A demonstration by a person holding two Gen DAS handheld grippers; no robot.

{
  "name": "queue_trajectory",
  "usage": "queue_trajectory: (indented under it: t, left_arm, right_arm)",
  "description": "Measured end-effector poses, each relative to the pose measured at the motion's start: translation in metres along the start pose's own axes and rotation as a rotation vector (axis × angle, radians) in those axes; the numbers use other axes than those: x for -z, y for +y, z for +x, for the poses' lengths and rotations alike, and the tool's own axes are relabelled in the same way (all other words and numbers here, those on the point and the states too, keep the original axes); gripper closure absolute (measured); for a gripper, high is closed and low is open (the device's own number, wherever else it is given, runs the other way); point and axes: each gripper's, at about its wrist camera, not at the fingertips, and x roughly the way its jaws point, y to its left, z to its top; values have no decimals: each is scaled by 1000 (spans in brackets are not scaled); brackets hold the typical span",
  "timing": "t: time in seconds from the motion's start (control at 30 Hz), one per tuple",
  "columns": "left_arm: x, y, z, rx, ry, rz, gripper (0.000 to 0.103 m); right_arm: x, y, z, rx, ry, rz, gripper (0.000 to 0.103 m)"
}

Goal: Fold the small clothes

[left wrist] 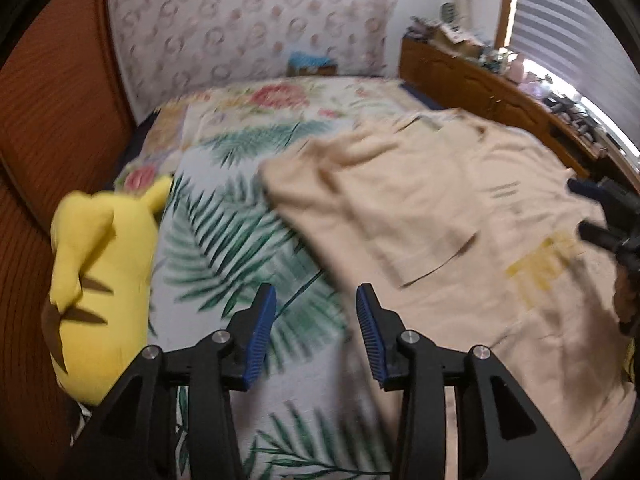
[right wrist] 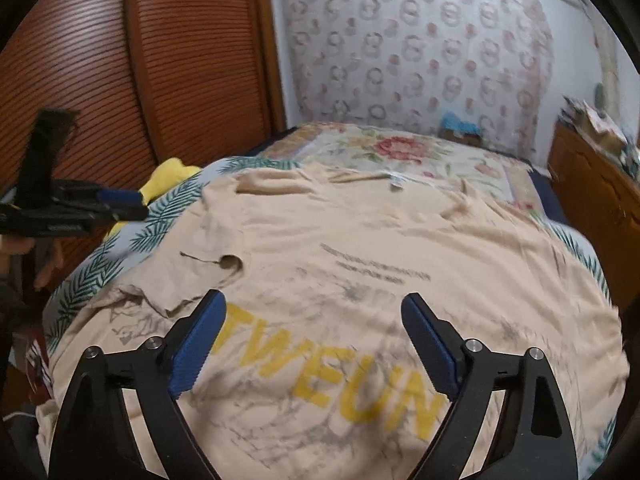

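Left wrist view: left gripper (left wrist: 316,304) part-open, empty, over the bedspread (left wrist: 224,240).
Beige T-shirt (left wrist: 460,216) lies spread just right of it; right gripper (right wrist: 314,316) stands wide, empty, above the shirt's yellow lettering (right wrist: 360,384).

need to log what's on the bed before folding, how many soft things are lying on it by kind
T-shirt, beige with yellow lettering: 1
Plush toy, yellow: 1
Total: 2
Both lie on the leaf-print bedspread; the plush toy sits at its edge, beside the T-shirt.
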Motion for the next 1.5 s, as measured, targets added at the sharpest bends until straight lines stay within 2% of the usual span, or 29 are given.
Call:
queue_trajectory:
  t: [0.13,0.2,0.3,0.43,0.77,0.9,1.0,1.1,1.17,1.23,1.3,1.5]
  left_arm:
    - [12,8,15,-10,26,-22,62]
    - [12,7,15,-11,7,-21,61]
    - [12,4,15,-26,-14,-15,59]
    - [11,7,16,-12,-23,-15,53]
    - [11,4,16,-16,-22,-9,51]
    - [12,4,16,-15,-22,-10,51]
    - [12,4,16,-16,-22,-9,51]
    - [11,4,16,-15,-21,-10,51]
    - [11,4,16,-15,-22,-10,51]
    - [11,4,16,-15,-22,-10,51]
    - [11,4,16,-15,-21,-10,51]
    - [11,4,16,-15,-21,-10,50]
  right_arm:
    - [-14,14,12,-26,-19,-50,18]
    - [-21,19,19,-46,-28,-71,21]
    - [-32,30,32,-80,-32,-117,35]
    - [-42,45,55,-152,26,-157,46]
    - [-39,87,119,-245,184,-257,47]
    - [-35,101,134,-217,231,-316,47]
    - [-36,102,138,-206,230,-338,47]
    - [-37,101,138,-197,222,-351,63]
    - [-40,99,140,-179,220,-334,87]
    - [-42,96,142,-173,217,-328,95]
    - [-42,93,140,-160,203,-325,96]
    - [-54,63,132,-141,154,-200,98]
